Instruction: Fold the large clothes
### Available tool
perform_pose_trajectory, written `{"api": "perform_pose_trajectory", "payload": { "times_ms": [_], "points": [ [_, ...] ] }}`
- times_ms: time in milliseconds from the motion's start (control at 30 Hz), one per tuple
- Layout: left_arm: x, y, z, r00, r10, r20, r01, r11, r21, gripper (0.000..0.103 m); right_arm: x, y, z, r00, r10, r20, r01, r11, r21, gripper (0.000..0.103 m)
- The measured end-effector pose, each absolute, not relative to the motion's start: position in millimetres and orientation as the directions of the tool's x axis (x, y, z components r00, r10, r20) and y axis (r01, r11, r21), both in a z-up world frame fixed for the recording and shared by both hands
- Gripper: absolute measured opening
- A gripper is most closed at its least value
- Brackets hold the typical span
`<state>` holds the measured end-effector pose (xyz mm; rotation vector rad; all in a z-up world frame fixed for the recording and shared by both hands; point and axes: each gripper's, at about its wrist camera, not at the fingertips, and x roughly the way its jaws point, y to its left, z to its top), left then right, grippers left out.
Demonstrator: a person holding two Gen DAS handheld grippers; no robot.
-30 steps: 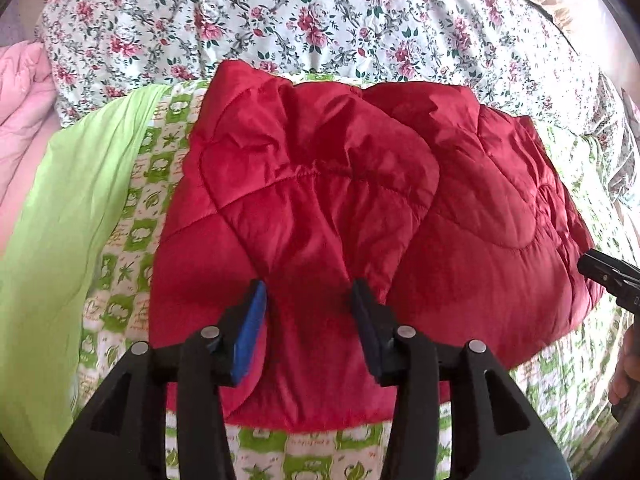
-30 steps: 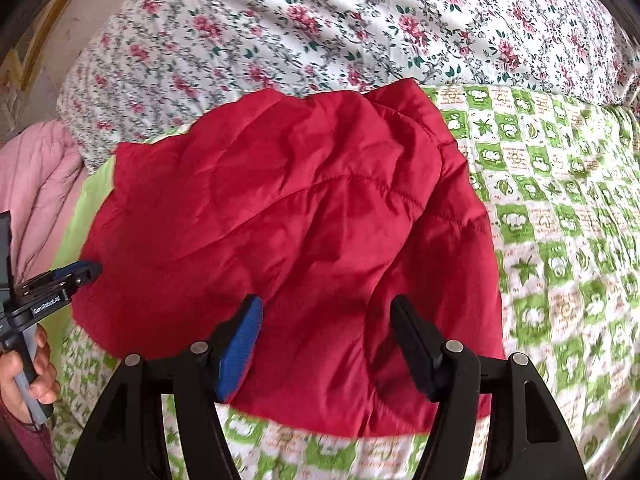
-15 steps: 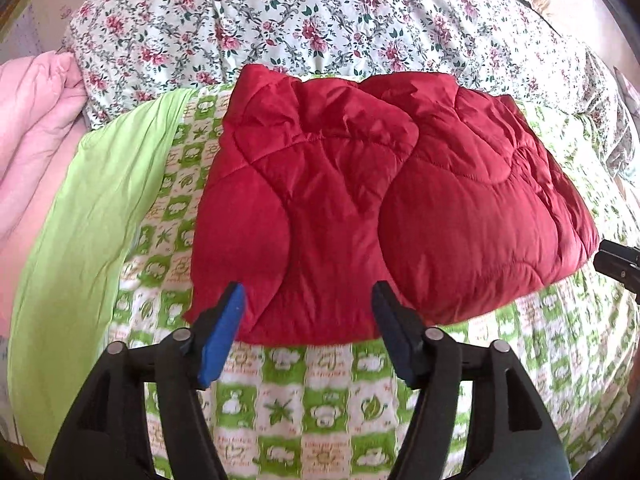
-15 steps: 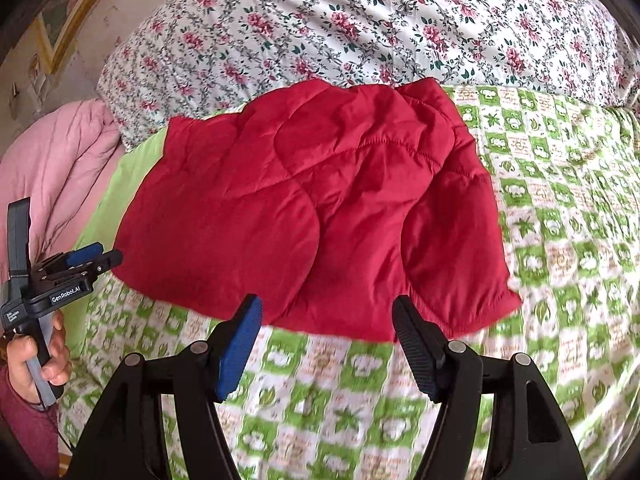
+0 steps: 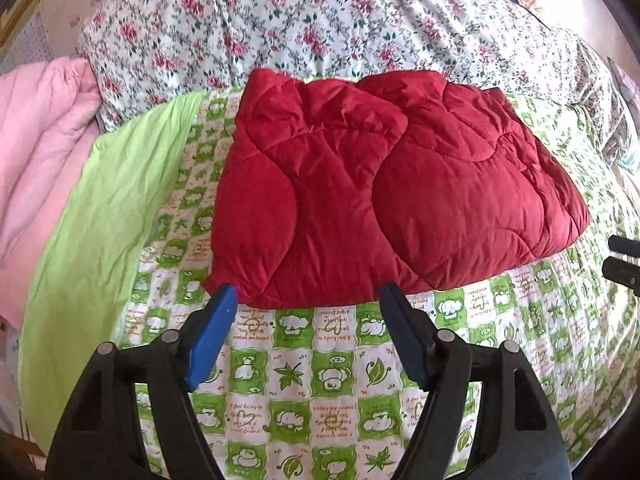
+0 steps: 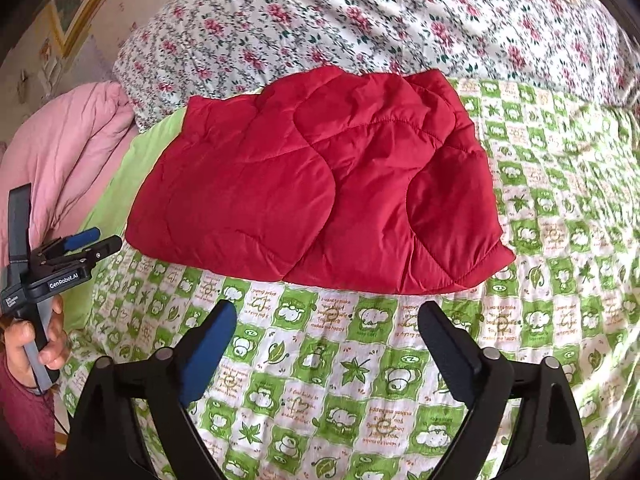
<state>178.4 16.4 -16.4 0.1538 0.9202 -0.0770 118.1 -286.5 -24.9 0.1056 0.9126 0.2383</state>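
I see the red jacket (image 5: 384, 200) lying folded on the green-checked quilt (image 5: 320, 380), its far edge up against the flowered bedding (image 5: 320, 20), pink blanket (image 5: 36, 152) off to its left. My left gripper (image 5: 308, 300) has just been opening: jaws spread, nothing between them, tips just short of the jacket's near hem. My right gripper (image 6: 326, 314) has likewise just been opening, jaws wide, empty, over bare quilt. A hand (image 6: 34, 340) holds the left gripper's handle.
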Motion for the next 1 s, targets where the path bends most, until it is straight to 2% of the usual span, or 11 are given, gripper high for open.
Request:
{"api": "perform_pose_trajectory", "payload": {
  "times_ms": [200,667,1000],
  "points": [
    [164,13,2,0.648,0.026,-0.761,0.142,0.978,0.154,0.083,108,-277,-10,0.609,0.240,-0.756,-0.203,0.969,0.144,0.100],
    [181,14,5,0.647,0.016,-0.762,0.129,0.983,0.130,0.084,125,-275,-2,0.621,0.235,-0.748,-0.209,0.969,0.131,0.101],
    [262,79,-36,0.537,-0.129,-0.833,0.016,0.990,-0.143,0.083,192,-342,-34,0.612,0.208,-0.763,-0.036,0.971,0.236,0.101]
  ]
}}
